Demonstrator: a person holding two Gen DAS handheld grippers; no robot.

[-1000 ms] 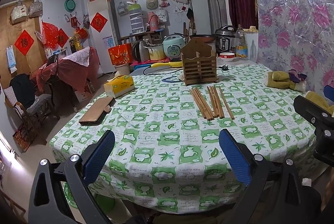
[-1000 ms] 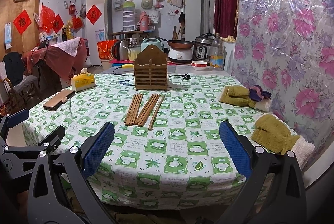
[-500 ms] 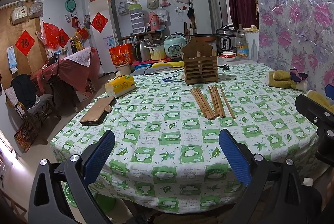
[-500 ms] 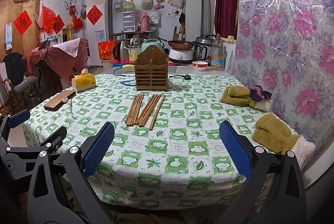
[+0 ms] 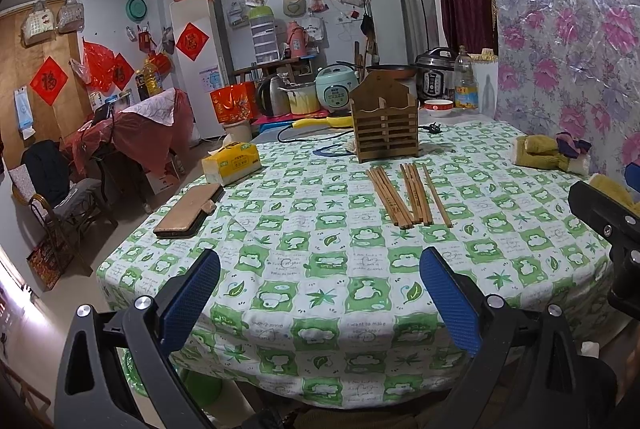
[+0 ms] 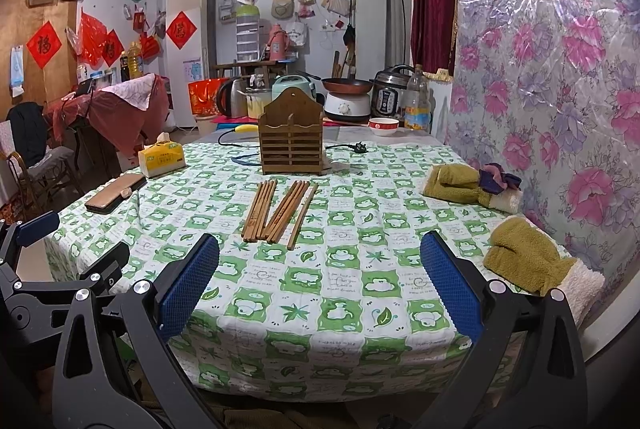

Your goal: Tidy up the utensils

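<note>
Hovering at the near table edge, left gripper (image 5: 320, 303) and right gripper (image 6: 320, 285) both spread wide, empty; chopsticks (image 6: 278, 211) lie touching mid-table before wooden holder (image 6: 291, 139), so pinching likely drags neighbours or rolls one away.

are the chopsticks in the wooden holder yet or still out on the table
Out. The chopsticks lie flat on the tablecloth in front of the upright wooden holder, none standing in it.
</note>
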